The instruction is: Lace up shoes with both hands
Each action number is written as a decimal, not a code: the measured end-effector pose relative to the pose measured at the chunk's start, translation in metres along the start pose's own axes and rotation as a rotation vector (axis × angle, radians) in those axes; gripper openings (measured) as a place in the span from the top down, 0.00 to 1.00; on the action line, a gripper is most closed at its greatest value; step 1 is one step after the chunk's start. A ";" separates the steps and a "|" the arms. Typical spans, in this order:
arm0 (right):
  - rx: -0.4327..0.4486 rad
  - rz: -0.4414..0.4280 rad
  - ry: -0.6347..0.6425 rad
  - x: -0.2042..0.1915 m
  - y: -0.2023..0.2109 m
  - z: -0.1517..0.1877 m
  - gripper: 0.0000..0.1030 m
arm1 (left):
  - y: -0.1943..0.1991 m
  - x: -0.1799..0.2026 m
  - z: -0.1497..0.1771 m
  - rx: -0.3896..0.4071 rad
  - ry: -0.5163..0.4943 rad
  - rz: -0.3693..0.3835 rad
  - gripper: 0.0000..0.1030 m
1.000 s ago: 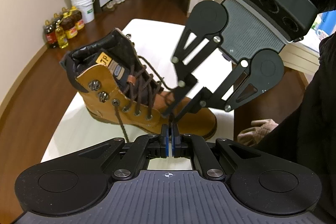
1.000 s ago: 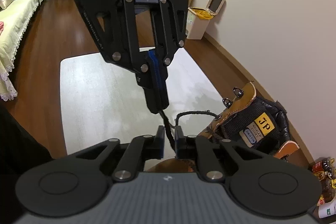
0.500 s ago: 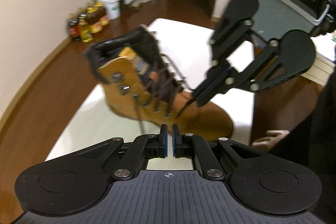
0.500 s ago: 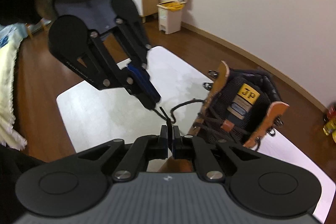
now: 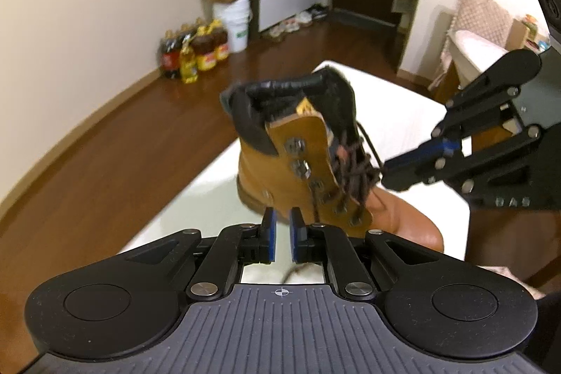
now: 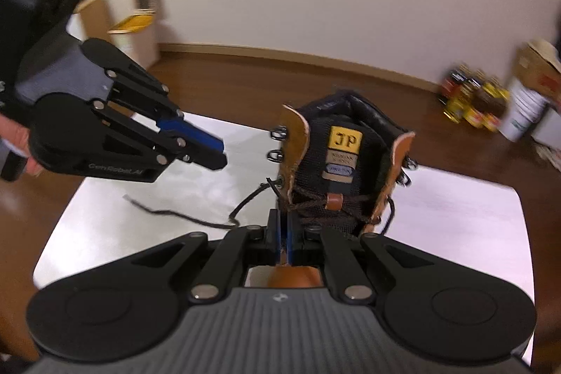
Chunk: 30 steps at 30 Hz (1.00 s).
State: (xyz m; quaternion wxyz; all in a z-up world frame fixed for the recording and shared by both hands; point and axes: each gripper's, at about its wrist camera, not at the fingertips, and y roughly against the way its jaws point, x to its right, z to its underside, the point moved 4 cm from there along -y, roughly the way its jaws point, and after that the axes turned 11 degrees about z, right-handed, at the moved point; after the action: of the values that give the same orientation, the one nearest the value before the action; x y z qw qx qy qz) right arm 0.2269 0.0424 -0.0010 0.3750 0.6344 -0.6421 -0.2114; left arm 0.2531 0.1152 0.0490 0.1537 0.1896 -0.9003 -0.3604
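Tan leather lace-up boot w/ black padded collar (image 6: 345, 163) is standing upright on the white rectangular tabletop (image 6: 455, 216), tongue and yellow JP tag facing the right cam. Lower eyelets are already crossed w/ the dark brown braided lace (image 6: 329, 204); the upper metal hooks (image 6: 277, 144) look bare, so IMO we're mid-lacing, somewhere btwn the last eyelet and the first hooks.

Left gripper (image 5: 281, 232): jaws are opening, blue pads (image 5: 270, 233) apart w/ nothing btwn them. From the right cam it hangs above the table off to the boot's side, not touching anything. The loose lace end (image 6: 175, 214) comes out of an eyelet on that side and trails across the table below it, free.

Right gripper (image 6: 283, 235): jaws nearly shut, only a thin slit. Tips sit right at the boot's front by the crossed lacing. In the left cam its tips are against the laces, but tbh can't tell if it actually has a strand pinched or is just next to them. Too blurry.

Next move prob calls for the left one to drop down and pinch that loose end near its tip, then carry it up and around the lowest hook. Right side would need to keep the other strand taut so the crossings don't go slack.
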 end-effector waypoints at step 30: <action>-0.058 0.082 -0.081 -0.013 -0.024 -0.017 0.96 | -0.024 -0.011 -0.010 0.040 -0.089 0.171 0.92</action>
State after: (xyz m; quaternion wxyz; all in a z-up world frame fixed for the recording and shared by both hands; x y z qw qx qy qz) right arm 0.2539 0.0561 -0.0108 0.3751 0.5873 -0.6759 -0.2398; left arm 0.2726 0.0980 0.0369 0.1401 0.0987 -0.9262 -0.3358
